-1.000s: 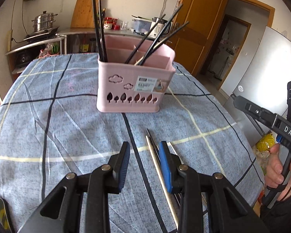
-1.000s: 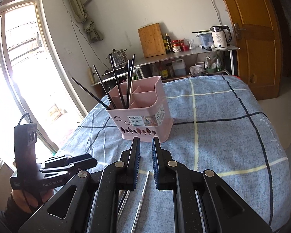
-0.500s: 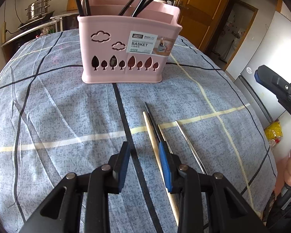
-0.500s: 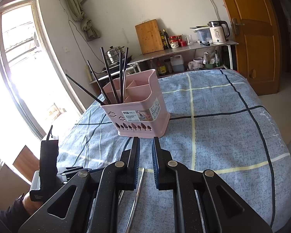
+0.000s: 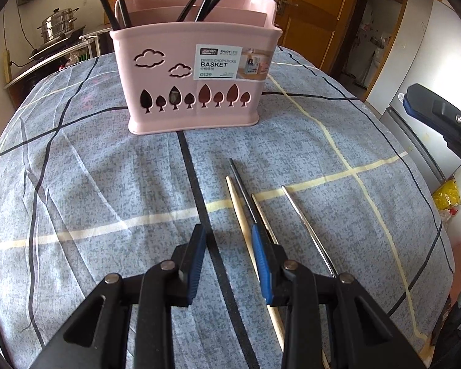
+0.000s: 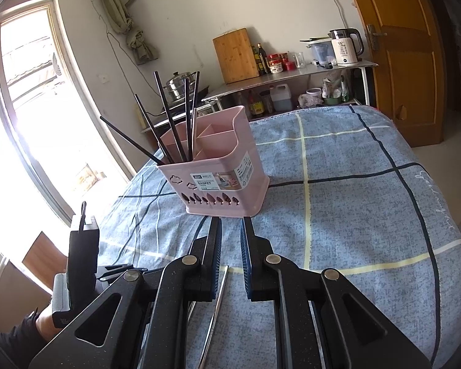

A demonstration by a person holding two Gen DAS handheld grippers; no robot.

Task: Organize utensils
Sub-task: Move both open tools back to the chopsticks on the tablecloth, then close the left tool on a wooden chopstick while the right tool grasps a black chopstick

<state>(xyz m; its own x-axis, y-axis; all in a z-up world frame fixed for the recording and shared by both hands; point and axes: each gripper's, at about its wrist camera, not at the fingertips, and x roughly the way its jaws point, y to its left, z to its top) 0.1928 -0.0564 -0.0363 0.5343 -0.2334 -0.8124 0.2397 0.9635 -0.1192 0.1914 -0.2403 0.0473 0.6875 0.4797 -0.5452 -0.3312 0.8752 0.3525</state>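
The left gripper (image 5: 229, 249) hangs low over the worktop (image 5: 76, 184) with jaws parted and holding nothing; the loose chopsticks (image 5: 246, 203) lie just right of the gap, their long axes running ahead from the jaws toward the basket (image 5: 193, 92), one passing under the right jaw. The right gripper (image 6: 230, 240) sits higher and farther back, jaws nearly together and gripping nothing, a metal stick (image 6: 215, 307) below them, so the left looks nearer and needs a small shift rightward
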